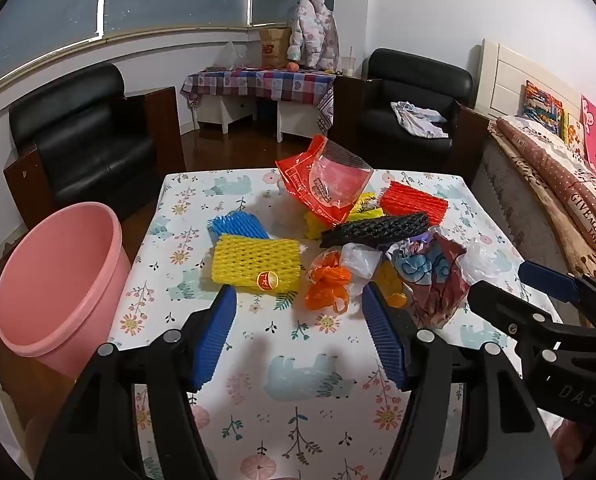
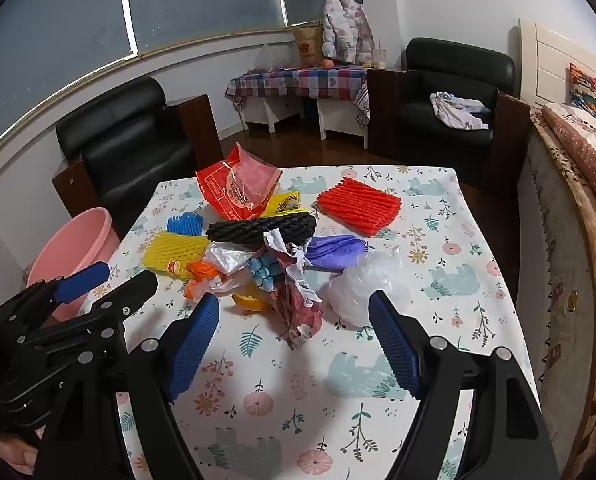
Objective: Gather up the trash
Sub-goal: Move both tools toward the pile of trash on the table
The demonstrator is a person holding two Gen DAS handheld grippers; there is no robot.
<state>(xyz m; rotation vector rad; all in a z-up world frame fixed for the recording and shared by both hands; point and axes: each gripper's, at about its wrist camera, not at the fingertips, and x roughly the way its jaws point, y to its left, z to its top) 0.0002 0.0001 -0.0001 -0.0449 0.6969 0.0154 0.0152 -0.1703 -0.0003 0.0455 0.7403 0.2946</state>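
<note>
Both the left claw [image 1: 299,308] and right claw [image 2: 294,316] hang wide open and empty above the table [image 1: 309,396], poised before the trash heap [image 1: 353,236], with the pink bin [image 1: 58,280] waiting alongside.

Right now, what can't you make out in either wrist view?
- Pink bucket: its bottom is cut off by its own rim in the left wrist view; in the right wrist view the left gripper covers part of it.
- Yellow wrapper: mostly buried under the red bag and black foam net.
- Table: near edge hidden behind the left gripper's arms.
- Red bag print: too small to read.
</note>
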